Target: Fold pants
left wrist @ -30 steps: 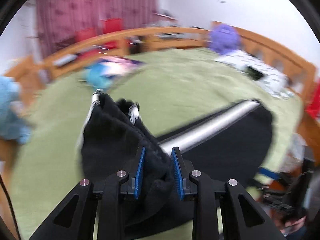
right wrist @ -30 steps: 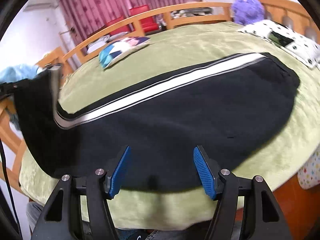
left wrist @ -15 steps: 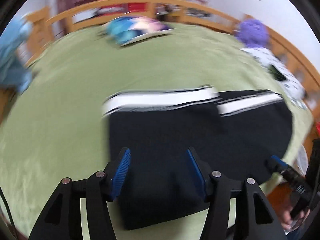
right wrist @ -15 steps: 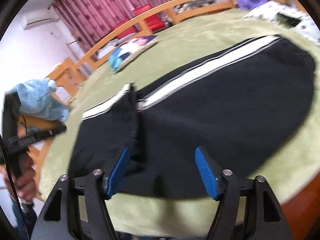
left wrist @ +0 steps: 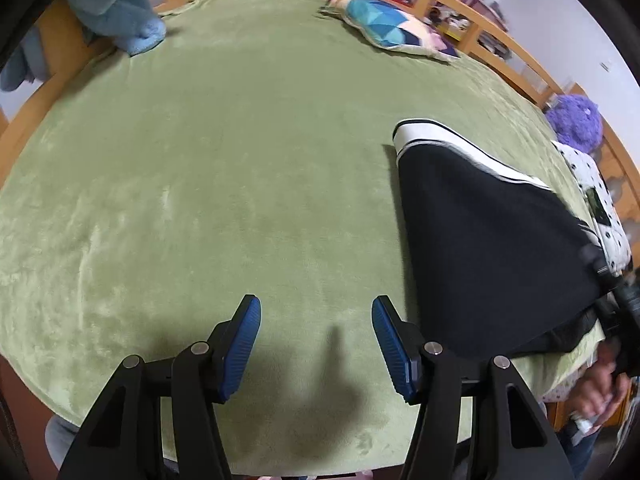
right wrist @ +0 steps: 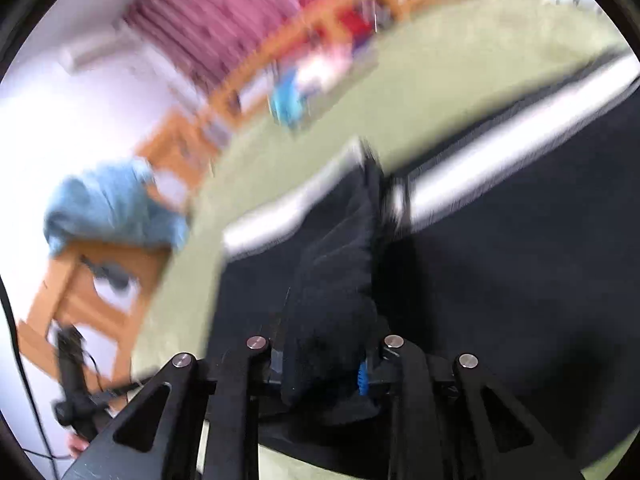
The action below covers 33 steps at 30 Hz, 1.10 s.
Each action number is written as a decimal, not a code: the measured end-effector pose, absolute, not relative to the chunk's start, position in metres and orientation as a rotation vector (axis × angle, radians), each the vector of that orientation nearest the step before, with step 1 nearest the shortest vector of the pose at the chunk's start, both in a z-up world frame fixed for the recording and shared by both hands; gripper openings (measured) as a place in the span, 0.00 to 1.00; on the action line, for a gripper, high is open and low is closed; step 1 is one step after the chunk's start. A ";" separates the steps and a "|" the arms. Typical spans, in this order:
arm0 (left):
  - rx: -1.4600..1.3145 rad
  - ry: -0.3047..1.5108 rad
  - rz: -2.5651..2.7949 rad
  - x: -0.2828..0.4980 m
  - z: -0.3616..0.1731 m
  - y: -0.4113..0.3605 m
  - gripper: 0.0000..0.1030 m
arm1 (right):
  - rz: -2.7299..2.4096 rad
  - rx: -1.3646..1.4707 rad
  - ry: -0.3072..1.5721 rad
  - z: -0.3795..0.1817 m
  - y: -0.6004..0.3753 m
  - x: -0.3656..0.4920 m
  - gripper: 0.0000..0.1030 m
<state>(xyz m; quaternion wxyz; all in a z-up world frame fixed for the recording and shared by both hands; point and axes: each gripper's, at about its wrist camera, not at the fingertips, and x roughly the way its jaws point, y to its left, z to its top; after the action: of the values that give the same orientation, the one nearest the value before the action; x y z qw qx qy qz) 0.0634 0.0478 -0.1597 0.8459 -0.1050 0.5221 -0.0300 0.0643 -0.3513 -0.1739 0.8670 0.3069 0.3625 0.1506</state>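
Closing on a bunched fold of the black pants [right wrist: 336, 304], the right tongs [right wrist: 320, 372] gripped it. Left tongs [left wrist: 316, 344] stood open and empty over the bed [left wrist: 200, 184], pants lying to their right, nearer the right hand.

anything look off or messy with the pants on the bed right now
One thing: in the right wrist view a bunched ridge of black cloth stands up from the pants into the closing right gripper, not lying flat. In the left wrist view the folded edge looks tidy, and the left gripper is empty over the green blanket.
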 end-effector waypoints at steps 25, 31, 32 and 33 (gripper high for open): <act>-0.187 1.060 -0.275 0.090 -0.163 -0.013 0.57 | 0.216 0.551 1.052 -0.223 -0.408 0.153 0.45; -0.224 1.060 -0.287 0.106 -0.166 -0.017 0.57 | 0.346 0.510 0.914 -0.181 -0.417 0.169 0.13; -0.231 1.071 -0.293 0.109 -0.167 -0.020 0.57 | 0.330 0.513 0.922 -0.179 -0.421 0.170 0.13; -0.231 1.077 -0.300 0.111 -0.168 -0.022 0.57 | 0.295 0.487 0.954 -0.183 -0.423 0.173 0.13</act>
<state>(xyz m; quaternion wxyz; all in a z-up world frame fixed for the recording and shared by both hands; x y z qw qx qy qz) 0.1112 -0.0225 -0.1680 0.8416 -0.1095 0.5095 -0.1420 0.1728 -0.4225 -0.1830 0.8497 0.2310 0.4527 0.1400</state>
